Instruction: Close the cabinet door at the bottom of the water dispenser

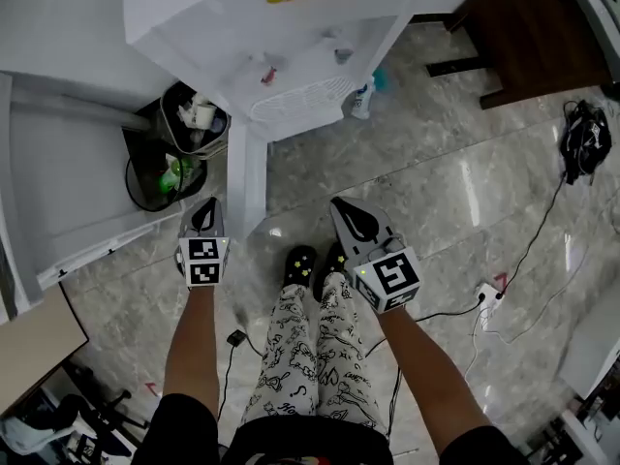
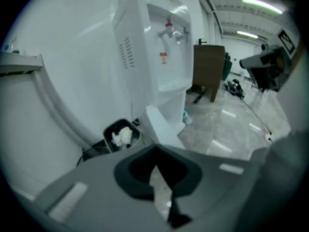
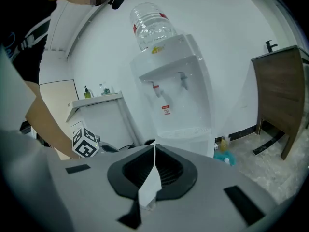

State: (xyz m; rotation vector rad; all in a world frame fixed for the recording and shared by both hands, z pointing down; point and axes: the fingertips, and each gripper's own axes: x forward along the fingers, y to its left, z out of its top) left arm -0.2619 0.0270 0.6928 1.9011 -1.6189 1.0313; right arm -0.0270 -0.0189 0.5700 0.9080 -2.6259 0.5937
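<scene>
The white water dispenser (image 1: 291,37) stands ahead of me, with a clear bottle (image 3: 152,25) on top. Its bottom cabinet door (image 1: 245,177) hangs open, swung out towards me and seen nearly edge-on; the same door (image 2: 161,125) juts out low in the left gripper view. My left gripper (image 1: 205,207) is shut and holds nothing, just left of the door's outer edge, apart from it. My right gripper (image 1: 342,205) is also shut and holds nothing, to the right of the door. In their own views, the left gripper (image 2: 155,166) and the right gripper (image 3: 155,149) point at the dispenser (image 3: 176,95).
Two lined trash bins (image 1: 194,119) (image 1: 160,177) sit left of the door beside a white shelf unit (image 1: 58,182). A spray bottle (image 1: 363,95) stands at the dispenser's right foot. A wooden cabinet (image 1: 542,27), a black bag (image 1: 586,139) and a power strip (image 1: 489,294) lie to the right.
</scene>
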